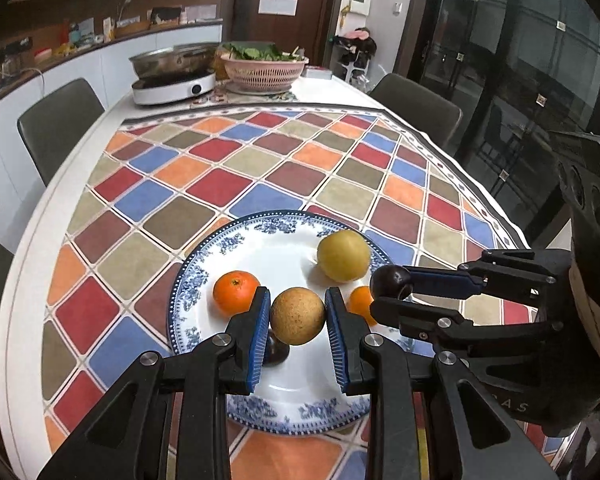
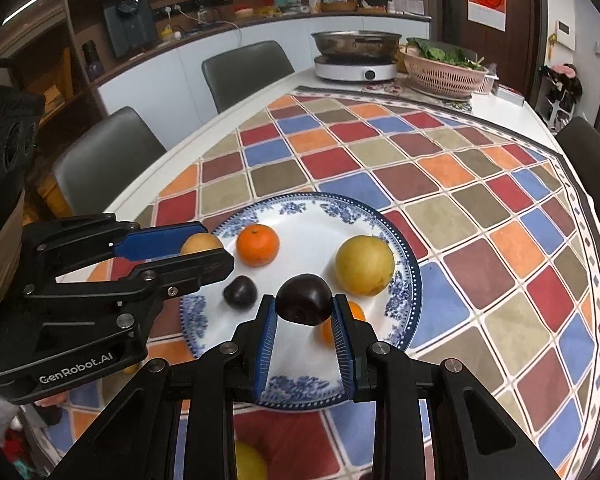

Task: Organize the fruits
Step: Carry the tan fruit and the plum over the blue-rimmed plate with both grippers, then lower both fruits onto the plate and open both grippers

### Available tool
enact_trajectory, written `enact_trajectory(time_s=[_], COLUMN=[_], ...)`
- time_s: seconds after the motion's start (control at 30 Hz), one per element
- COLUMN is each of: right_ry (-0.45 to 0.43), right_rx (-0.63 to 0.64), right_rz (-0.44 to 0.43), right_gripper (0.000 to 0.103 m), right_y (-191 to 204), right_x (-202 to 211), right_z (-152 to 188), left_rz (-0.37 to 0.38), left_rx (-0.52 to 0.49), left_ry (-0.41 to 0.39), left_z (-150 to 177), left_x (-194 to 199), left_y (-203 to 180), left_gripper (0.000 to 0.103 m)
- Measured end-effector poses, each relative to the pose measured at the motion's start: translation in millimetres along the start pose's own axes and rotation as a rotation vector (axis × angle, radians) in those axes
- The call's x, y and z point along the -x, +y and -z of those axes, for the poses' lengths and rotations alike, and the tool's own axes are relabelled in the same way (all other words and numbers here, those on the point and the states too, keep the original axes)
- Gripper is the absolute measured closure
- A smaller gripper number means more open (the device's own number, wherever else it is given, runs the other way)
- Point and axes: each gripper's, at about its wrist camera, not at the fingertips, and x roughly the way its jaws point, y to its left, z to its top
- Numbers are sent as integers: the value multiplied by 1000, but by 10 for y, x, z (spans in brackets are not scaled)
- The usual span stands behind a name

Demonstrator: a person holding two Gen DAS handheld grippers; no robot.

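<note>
Above a blue-and-white patterned china plate (image 1: 196, 276): left gripper (image 1: 297, 316) clamped on a round, speckled tan-brown fruit (image 1: 297, 316); right gripper (image 2: 305, 307) clamped on a glossy dark purple plum (image 2: 305, 298). Likely risks: either smooth round fruit squirting from the blue pads, or rolling off toward the checkered tablecloth (image 1: 260, 168) after a careless release. No long axis on either; plum's stem dimple facing the right camera.

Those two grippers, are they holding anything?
Yes. The left gripper pinches a speckled brown fruit by its sides; the right gripper pinches a dark plum likewise.
</note>
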Motion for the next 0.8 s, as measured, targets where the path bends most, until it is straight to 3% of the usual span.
enact_trajectory(time_s=[0.4,0.57,0.8], right_ry=[36,36,-21], right_rx=[-14,-35,-44], right_rz=[1,0,27], right_gripper=[74,66,66], right_y=[-105,-141,-103], right_x=[-281,-276,-16], right_z=[-88,-94,-43], left_rz=[4,-15,-84], left_rx=[10,15,9], left_ry=[47,27,-8], left_z=[-129,-133,-21], left_x=[-256,-153,174], left_y=[88,85,21], left_gripper=[72,67,66])
